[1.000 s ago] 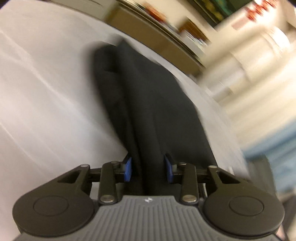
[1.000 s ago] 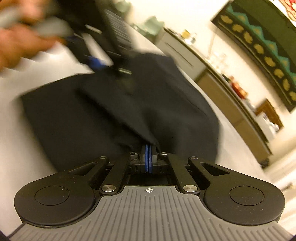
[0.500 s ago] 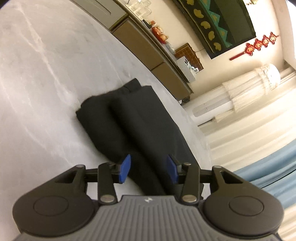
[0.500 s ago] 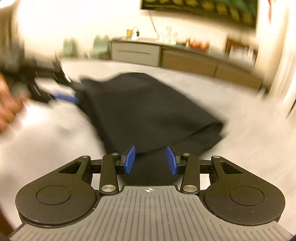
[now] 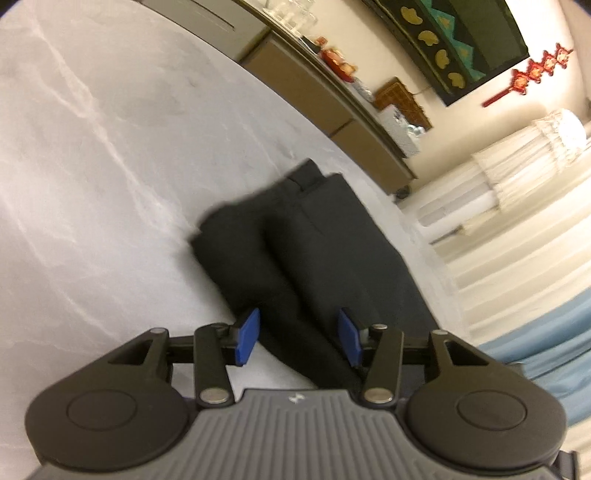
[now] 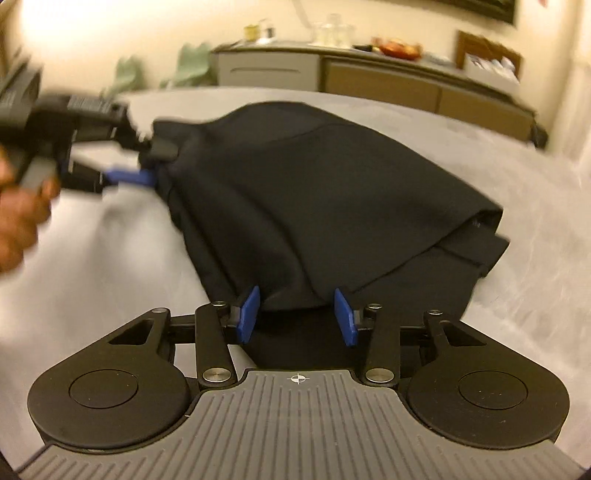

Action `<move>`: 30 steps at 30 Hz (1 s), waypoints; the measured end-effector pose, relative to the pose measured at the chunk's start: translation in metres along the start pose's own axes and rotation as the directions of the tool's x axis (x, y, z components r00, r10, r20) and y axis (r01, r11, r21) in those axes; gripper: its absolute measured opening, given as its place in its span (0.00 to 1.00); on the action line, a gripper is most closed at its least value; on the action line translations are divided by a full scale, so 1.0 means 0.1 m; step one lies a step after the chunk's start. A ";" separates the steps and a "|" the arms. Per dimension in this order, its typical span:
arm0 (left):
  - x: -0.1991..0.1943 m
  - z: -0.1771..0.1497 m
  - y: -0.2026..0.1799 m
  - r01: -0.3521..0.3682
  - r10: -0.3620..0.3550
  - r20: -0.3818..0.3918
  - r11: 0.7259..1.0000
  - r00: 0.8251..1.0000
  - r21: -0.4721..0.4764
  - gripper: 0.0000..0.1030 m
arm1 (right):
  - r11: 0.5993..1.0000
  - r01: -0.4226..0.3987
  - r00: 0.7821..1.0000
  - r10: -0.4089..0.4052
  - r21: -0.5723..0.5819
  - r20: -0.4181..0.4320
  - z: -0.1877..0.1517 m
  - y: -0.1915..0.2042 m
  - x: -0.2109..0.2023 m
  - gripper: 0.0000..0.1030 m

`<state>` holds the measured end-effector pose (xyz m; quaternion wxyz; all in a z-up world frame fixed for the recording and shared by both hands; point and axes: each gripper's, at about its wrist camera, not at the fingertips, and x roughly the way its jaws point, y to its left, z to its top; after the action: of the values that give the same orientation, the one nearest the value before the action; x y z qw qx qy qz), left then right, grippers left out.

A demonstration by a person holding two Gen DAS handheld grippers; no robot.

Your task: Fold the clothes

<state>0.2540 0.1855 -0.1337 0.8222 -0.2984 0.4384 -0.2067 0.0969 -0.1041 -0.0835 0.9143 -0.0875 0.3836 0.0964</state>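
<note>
Jaws of both grippers gape wide, the folded black garment (image 6: 332,192) lying just ahead between them.

I am in a home, most likely a living or dining room. A long low sideboard with grey and brown drawer fronts (image 6: 369,79) runs along the cream wall, holding clear glass jars (image 6: 332,29) and a red dish of what may be fruit (image 6: 397,48), though blur hides the detail. A red knotted hanging ornament (image 5: 532,74) and pale pleated curtains (image 5: 517,206) dress the wall, and I work at a white marble-veined tabletop (image 5: 92,166).
</note>
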 end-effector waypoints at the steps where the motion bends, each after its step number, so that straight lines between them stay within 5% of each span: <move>1: -0.04 0.00 0.01 -0.021 0.021 0.008 1.000 1.000 -0.002 0.44 | 0.999 0.016 1.000 -0.016 -0.028 -0.003 -0.02 -0.02 -0.02 0.44; 8: -0.20 -0.10 -0.09 -0.016 0.016 -0.007 1.000 1.000 0.004 0.43 | 0.998 0.061 0.997 -0.061 0.012 -0.043 -0.08 -0.46 -0.14 0.46; 10: -0.25 -0.11 -0.16 0.017 -0.017 0.005 1.000 1.000 0.024 0.44 | 0.994 0.109 0.994 -0.109 0.007 0.008 -0.07 -0.44 -0.29 0.49; 15: -0.23 -0.12 -0.26 0.068 -0.069 0.015 0.996 0.998 0.063 0.46 | 0.957 0.183 0.981 -0.164 -0.224 0.104 -0.06 0.01 -0.34 0.53; 18: -0.19 -0.13 -0.24 0.079 -0.080 0.004 0.994 0.997 0.068 0.47 | 0.910 0.207 0.978 -0.178 -0.360 0.112 -0.05 0.27 -0.23 0.40; 23: -0.12 -0.07 -0.15 0.072 -0.072 0.016 0.997 0.997 0.015 0.47 | 0.912 0.162 0.986 -0.164 -0.378 0.027 -0.06 0.18 -0.12 0.08; 30: -0.12 -0.07 -0.22 0.063 -0.064 0.025 0.997 0.998 0.036 0.47 | 0.922 0.122 0.992 -0.129 -0.367 0.007 -0.15 0.12 -0.23 0.04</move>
<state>0.2407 0.1744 -0.1150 0.8261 -0.3002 0.4141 -0.2367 0.0684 -0.0981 -0.0783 0.8828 -0.2817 0.3605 0.1068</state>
